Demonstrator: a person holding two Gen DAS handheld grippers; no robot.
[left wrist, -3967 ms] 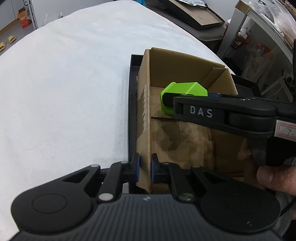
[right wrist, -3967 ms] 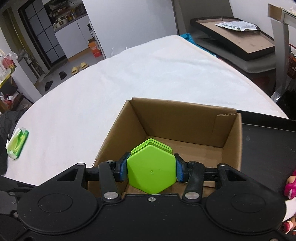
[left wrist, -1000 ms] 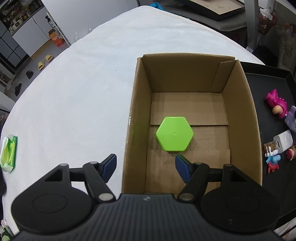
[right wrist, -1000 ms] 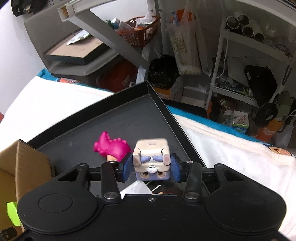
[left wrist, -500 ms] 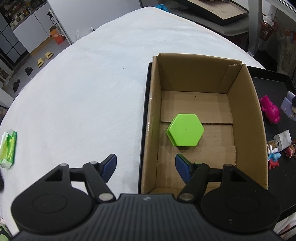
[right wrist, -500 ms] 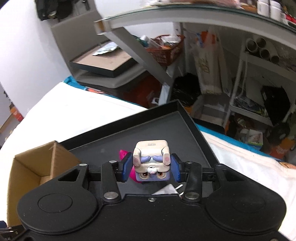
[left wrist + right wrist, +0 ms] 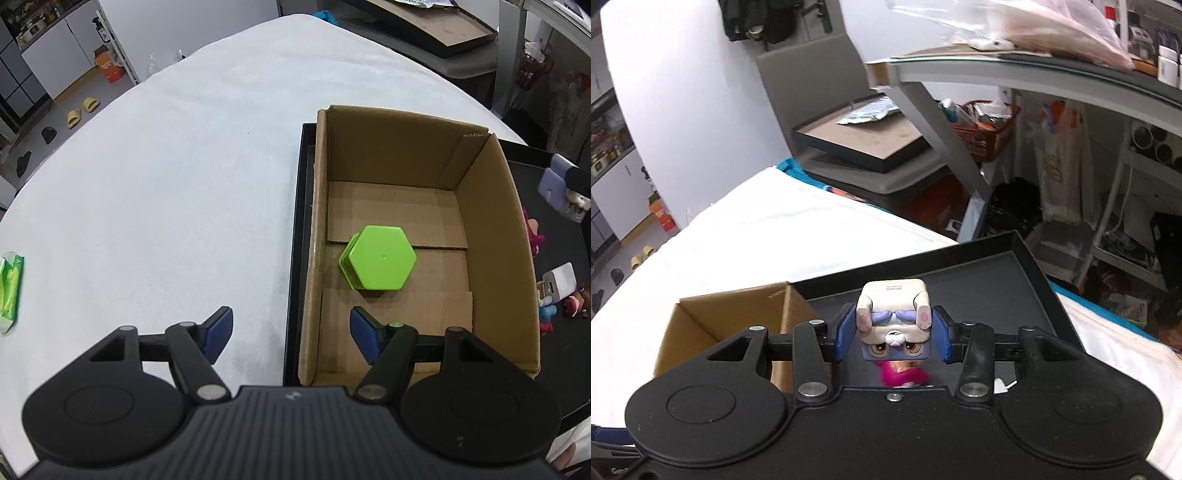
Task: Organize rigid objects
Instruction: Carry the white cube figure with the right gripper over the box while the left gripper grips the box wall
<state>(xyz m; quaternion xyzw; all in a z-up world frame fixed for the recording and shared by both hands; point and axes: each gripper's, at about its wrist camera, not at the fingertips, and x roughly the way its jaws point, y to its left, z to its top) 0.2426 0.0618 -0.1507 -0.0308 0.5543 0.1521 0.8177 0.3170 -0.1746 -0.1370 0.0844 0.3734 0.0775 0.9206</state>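
Observation:
An open cardboard box (image 7: 495, 206) stands on a black tray (image 7: 295, 229), and a green hexagonal piece (image 7: 378, 258) lies on its floor. My left gripper (image 7: 291, 330) hangs open above the box's near left wall, one finger outside it and one inside. My right gripper (image 7: 894, 334) is shut on a cube-shaped toy (image 7: 894, 317) with a cream top and a cartoon face, held above the black tray (image 7: 1008, 273). The same toy (image 7: 563, 188) shows at the right edge of the left wrist view. The box (image 7: 727, 314) sits to the lower left of the right gripper.
Small toys lie on the tray right of the box: a pink figure (image 7: 532, 236), a white block (image 7: 557, 282) and little red and blue figures (image 7: 550, 314). A green packet (image 7: 11, 291) rests on the white cloth at far left. Shelves and clutter stand beyond the table.
My right gripper has risen and swung left with the cube toy, so the box now shows more. The left gripper has drifted left, so the box sits further right in its view.

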